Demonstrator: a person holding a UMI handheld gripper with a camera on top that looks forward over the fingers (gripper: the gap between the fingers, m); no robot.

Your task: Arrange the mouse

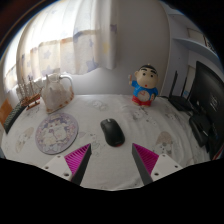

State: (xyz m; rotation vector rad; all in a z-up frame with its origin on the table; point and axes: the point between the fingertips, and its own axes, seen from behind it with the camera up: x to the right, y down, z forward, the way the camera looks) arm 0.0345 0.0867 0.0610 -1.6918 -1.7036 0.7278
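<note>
Mouse: black, lying free on the white tabletop, toward its near edge. It is found just ahead of the gripper, centred on the gap between the parted fingers, untouched. Long axis is judged roughly in line with the fingers.

One black mouse, one round mat, one cartoon figurine, one white bag.

Daylight through curtains, fisheye bending, soft focus
</note>
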